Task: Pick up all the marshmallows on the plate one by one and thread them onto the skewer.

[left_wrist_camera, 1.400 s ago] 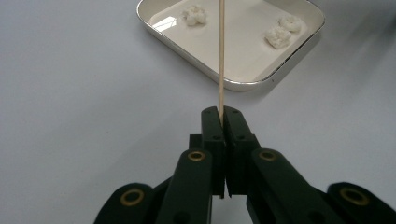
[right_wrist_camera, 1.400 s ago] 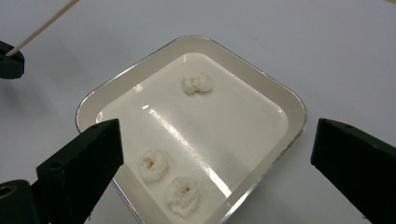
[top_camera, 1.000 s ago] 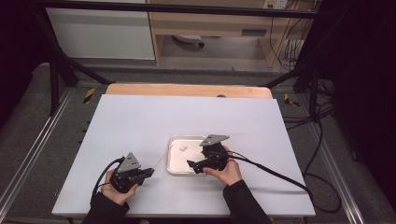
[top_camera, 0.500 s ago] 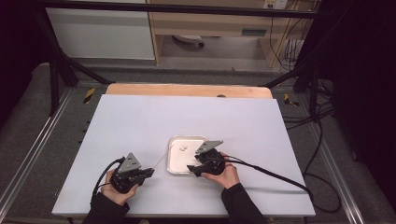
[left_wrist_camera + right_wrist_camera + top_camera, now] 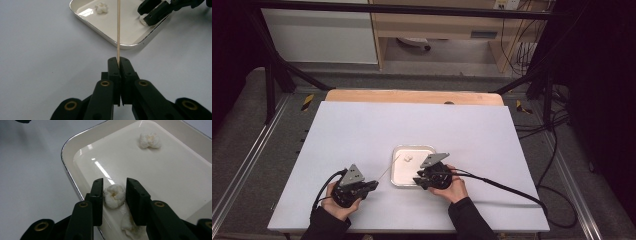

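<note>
The right tool point(image 5: 113, 190) has just been closing around a white popcorn-like puff point(image 5: 114, 196) at lower centre, inside the cream enamel tray point(image 5: 75, 170), pads not quite touching; squeezing could crush it. The left tool point(image 5: 118, 65) clamps a thin wooden skewer point(image 5: 118, 27), which might slip.

A thin skewer point(image 5: 118, 27) of pale, smooth wood stands against a tray point(image 5: 70, 177) with a glossy cream enamel-like inside and a bright, polished metal rim. The white puffs point(image 5: 114, 195) in it look rough, dry and crumbly, like popcorn. The gripper point(image 5: 114, 188) jaws are matt black plastic with brass-coloured pins. The table point(image 5: 362, 135) top is smooth, matt pale grey.
</note>
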`<state>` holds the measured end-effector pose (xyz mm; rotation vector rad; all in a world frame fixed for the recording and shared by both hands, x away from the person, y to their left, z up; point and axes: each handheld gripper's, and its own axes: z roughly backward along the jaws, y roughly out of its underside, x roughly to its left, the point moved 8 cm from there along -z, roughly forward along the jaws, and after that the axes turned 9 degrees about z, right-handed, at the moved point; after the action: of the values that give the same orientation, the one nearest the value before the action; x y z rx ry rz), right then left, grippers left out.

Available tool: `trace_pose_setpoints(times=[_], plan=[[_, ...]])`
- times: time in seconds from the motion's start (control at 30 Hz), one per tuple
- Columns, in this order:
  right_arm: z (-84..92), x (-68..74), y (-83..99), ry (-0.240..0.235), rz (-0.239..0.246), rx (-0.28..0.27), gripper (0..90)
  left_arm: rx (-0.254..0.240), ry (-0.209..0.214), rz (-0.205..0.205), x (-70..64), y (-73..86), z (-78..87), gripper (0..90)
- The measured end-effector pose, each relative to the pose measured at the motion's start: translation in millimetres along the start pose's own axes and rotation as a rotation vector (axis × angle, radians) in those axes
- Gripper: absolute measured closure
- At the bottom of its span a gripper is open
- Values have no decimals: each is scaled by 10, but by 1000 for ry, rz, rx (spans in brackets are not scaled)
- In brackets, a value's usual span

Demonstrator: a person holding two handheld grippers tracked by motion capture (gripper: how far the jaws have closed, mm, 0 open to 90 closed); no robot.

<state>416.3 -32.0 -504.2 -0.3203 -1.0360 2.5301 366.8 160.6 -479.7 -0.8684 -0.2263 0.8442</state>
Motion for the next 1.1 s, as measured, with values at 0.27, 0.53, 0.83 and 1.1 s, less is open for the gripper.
trace_pose_setpoints(times=[0.27, 0.53, 0.83, 1.1], plan=[[28, -7, -25, -5, -15, -14, 713, -6, 1, -4, -22, -6, -4, 885], [304, -59, -239, -20, -69, -125, 713, -16, 5, -8, -52, -14, -10, 885], [589, -114, -452, -62, -148, -249, 715, -47, 19, -8, -100, -54, -11, 884], [746, -158, -585, -93, -215, -337, 716, -84, 32, -27, -169, -103, -9, 884]])
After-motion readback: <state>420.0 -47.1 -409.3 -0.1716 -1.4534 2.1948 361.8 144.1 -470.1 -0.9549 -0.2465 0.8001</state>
